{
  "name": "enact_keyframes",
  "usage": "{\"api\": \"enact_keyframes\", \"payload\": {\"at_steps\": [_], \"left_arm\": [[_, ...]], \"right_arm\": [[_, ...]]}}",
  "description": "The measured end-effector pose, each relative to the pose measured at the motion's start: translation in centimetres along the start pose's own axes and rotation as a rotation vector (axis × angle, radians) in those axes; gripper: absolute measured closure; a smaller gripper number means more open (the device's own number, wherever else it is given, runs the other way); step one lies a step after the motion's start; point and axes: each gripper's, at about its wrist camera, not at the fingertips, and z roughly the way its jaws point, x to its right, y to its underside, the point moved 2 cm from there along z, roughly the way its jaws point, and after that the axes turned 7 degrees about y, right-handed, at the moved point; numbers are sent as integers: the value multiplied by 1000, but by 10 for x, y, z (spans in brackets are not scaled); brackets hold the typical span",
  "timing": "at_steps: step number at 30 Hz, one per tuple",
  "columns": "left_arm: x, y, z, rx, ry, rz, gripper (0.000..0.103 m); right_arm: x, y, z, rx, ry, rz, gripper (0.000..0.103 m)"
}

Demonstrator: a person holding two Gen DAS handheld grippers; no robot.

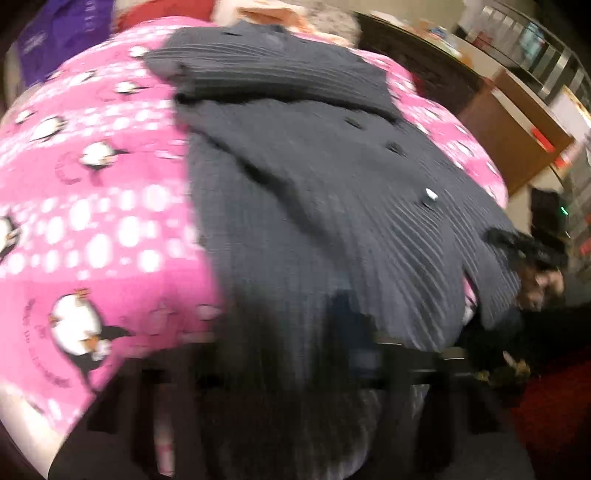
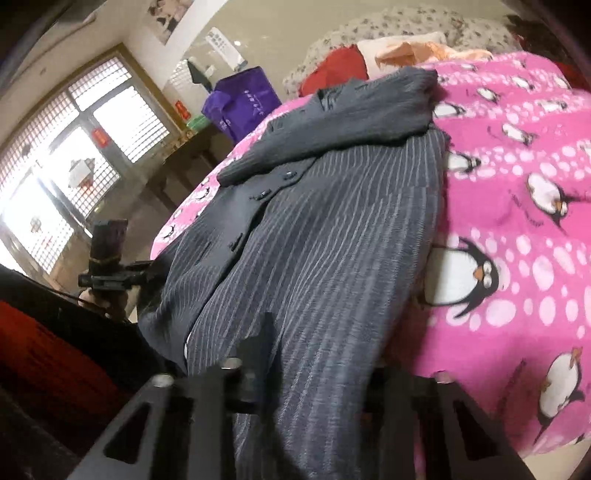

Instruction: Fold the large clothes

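Dark grey ribbed button-front cardigan (image 2: 317, 236) on pink penguin-print blanket (image 2: 517, 177), hem pinched by right gripper (image 2: 306, 373), left gripper (image 1: 295, 369) grip indiscernible through blur, purple fabric bag (image 2: 243, 98) contents hidden.

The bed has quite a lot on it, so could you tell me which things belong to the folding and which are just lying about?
Part of the job:
grey striped cardigan
left gripper
right gripper
pink penguin blanket, the folding surface

Lying about:
purple bag
red cloth
peach cloth
floral bedding
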Motion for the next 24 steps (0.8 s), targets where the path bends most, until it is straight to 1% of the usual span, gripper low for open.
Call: {"api": "enact_keyframes", "payload": {"at_steps": [1,2,6,9,12,16,17,19,21,22,24], "left_arm": [[-5,0,-4,11,-10,-21,98],[-7,0,-11,38,9,-36,99],[7,4,-33,108,-4,-4,99],[14,6,-53,163,15,-14,99],[14,14,-77,210,70,-56,100],[12,23,-113,283,193,-157,100],[11,25,-122,298,231,-177,100],[14,24,-139,344,277,-202,100],[17,13,-149,396,313,-234,100],[16,8,-151,410,320,-246,100],[14,-16,-151,459,315,-263,100]], "right_arm": [[1,-2,-4,17,-15,12,91],[3,-4,-9,32,-24,25,93],[-1,-7,-26,60,-53,18,95],[-13,-9,-42,89,-99,7,97],[-25,-8,-57,107,-139,-6,97],[-43,-5,-81,126,-202,-12,98],[-45,-6,-87,138,-215,-9,98],[-47,-8,-101,167,-229,4,98],[-44,-15,-111,204,-229,32,98],[-39,-22,-116,231,-219,55,98],[-24,-42,-120,279,-191,89,98]]}}
